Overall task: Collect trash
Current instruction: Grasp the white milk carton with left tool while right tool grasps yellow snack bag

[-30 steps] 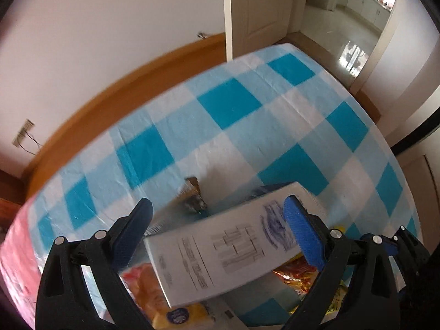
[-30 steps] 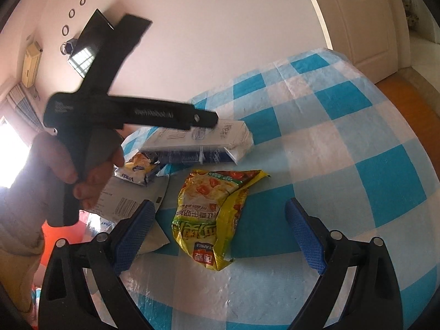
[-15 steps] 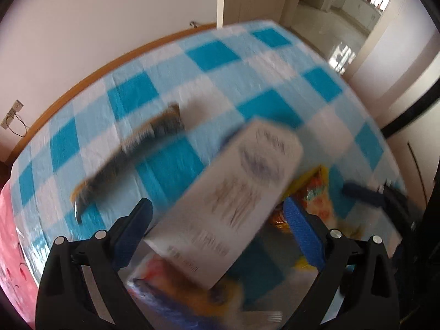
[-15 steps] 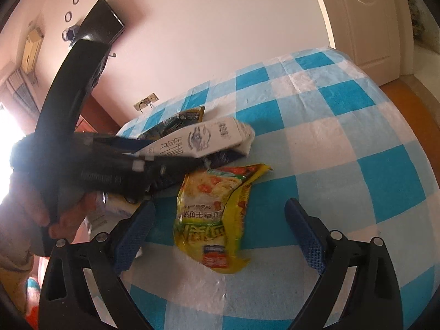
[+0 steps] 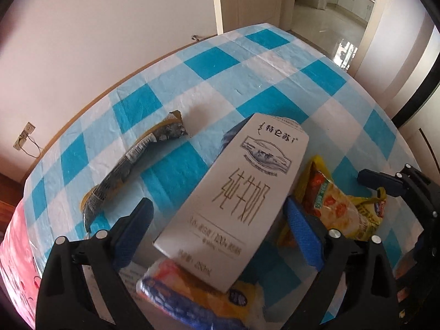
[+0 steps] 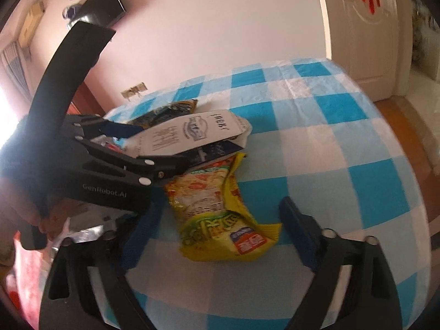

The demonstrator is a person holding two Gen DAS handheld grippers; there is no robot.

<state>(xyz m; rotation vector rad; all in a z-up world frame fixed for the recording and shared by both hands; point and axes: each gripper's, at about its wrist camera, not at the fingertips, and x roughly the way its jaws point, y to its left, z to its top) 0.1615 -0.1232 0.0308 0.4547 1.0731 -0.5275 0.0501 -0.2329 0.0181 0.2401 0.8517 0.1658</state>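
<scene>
Our left tongs (image 5: 217, 231) close around the milk box (image 5: 233, 200) and our right tongs (image 6: 217, 236) around the yellow bag (image 6: 220, 214) — neither squeezed yet, we think — next we pinch and lift.

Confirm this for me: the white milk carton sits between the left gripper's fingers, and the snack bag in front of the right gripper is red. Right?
Not quite: the snack bag is yellow, not red, as the right wrist view shows. The rest holds: the white milk carton lies between the fingers of the left gripper, which are closing.
</scene>
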